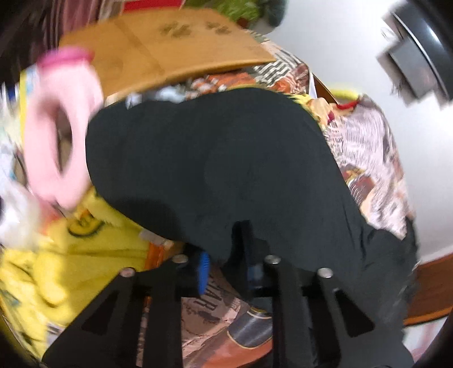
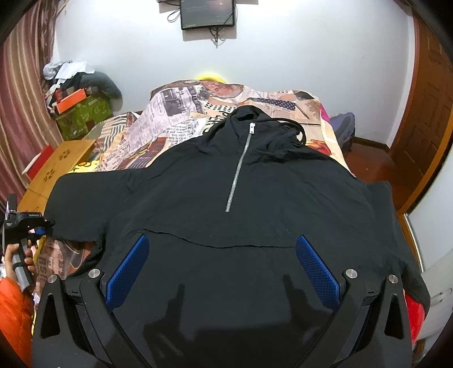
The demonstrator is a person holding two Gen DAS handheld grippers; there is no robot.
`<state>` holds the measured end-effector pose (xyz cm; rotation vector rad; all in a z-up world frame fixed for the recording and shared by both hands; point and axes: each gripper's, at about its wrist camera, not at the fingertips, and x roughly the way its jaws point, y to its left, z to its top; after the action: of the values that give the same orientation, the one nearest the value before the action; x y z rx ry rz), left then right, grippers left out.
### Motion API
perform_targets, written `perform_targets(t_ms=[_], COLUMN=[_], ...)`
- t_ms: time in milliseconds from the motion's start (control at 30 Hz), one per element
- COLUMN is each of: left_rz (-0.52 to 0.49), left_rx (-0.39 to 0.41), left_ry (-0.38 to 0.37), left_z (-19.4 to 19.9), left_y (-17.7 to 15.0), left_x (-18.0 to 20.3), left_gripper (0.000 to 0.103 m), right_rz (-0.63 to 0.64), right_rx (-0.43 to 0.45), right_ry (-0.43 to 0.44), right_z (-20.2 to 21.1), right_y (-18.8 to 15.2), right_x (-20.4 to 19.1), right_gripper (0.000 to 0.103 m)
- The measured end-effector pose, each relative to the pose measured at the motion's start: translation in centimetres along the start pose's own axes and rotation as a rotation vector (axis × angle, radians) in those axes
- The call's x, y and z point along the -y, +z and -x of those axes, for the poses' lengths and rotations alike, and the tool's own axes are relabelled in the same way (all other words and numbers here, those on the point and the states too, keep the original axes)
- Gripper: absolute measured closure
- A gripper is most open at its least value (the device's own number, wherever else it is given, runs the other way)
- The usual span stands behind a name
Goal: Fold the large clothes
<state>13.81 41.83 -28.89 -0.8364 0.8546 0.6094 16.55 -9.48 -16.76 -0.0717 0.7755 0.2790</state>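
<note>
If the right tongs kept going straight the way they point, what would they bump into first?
Most likely the black zip-up pullover spread on the bed: the open right tongs point down at its front pocket area. Exact depth is unclear.

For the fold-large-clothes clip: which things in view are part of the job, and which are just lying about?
Part of the job:
- black hooded pullover spread on the bed
- left gripper, closed on the pullover's sleeve edge
- right gripper, open above the hem

Lying about:
- newspaper-print bedsheet
- wooden board
- yellow cloth
- wall screen
- green box
</note>
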Motion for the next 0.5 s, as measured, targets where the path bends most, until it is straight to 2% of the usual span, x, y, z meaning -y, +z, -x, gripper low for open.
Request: perform_targets(t_ms=[67, 167, 333, 500], left_rz=[-0.081, -0.181, -0.338, -0.446], left_rx=[0.059, 0.151, 0.258, 0.279], left_ry=[0.034, 0.041, -0.054, -0.17], left_z=[1.7, 4.7, 9.4, 11.5], left_y=[0.2, 0.6, 0.1, -1.7], left_x=[2.1, 5.3, 12.2, 18.2], left_gripper=[0.094, 0.095, 0.098, 0.099], right_rz=[-0.011, -0.014, -0.014, -0.029], right_rx=[0.003, 0.018, 0.04, 0.051], right_ry=[-0.003, -0.023, -0.047, -0.046], right_z=[0.2, 0.7, 1.5, 2.0], right_y=[0.0, -0.1, -0.3, -0.4], right_x=[0.3, 0.8, 1.7, 3.1], right_gripper=[0.0, 0.0, 0.0, 0.0])
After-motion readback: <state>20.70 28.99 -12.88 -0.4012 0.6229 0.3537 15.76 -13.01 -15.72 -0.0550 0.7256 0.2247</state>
